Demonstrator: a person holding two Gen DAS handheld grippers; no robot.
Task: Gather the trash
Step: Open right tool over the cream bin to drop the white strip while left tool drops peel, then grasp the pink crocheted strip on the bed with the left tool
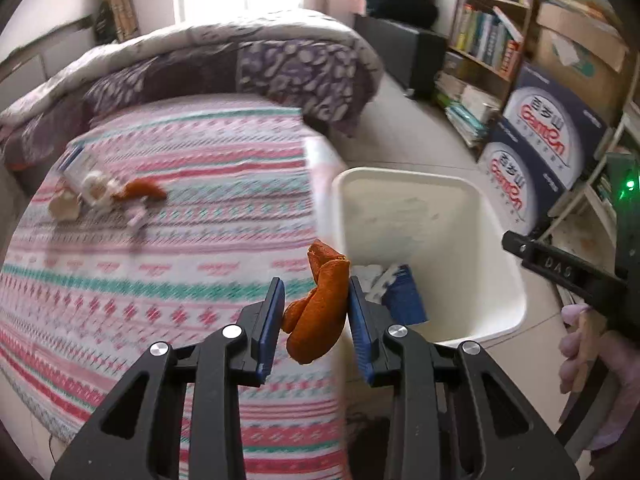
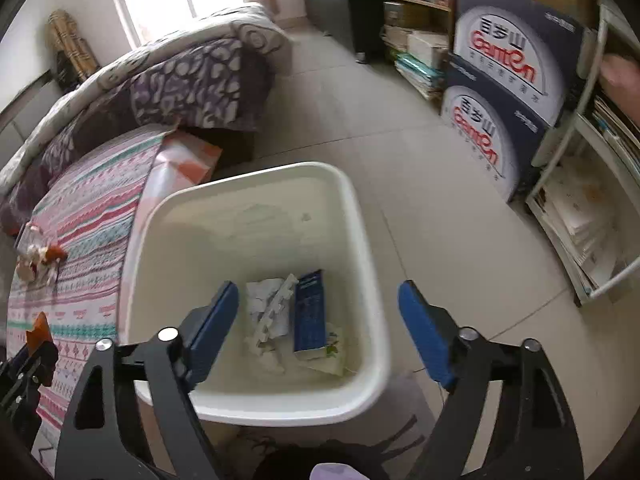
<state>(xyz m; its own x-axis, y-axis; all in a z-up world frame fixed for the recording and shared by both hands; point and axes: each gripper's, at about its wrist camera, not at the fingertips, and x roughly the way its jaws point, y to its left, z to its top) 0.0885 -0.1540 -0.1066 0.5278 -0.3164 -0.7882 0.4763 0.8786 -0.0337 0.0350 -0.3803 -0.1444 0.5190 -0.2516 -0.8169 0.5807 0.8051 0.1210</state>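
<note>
Right now my left gripper [image 1: 316, 312] pinches one curled orange peel [image 1: 320, 304]; my right gripper [image 2: 320, 320] gapes wide over one white bin [image 2: 360, 240].

Bin [image 2: 360, 216] stands on floor [image 2: 440, 184] right of bed [image 1: 180, 280]; scraps [image 1: 100, 196] on bed.

A small heap of scraps [image 1: 100, 196] is seen lying on the striped bed [image 1: 180, 264], with a purple quilt [image 1: 224, 68] bunched at its far end. A white bin [image 2: 360, 240] is stood on the tiled floor [image 2: 440, 208] beside it.
</note>
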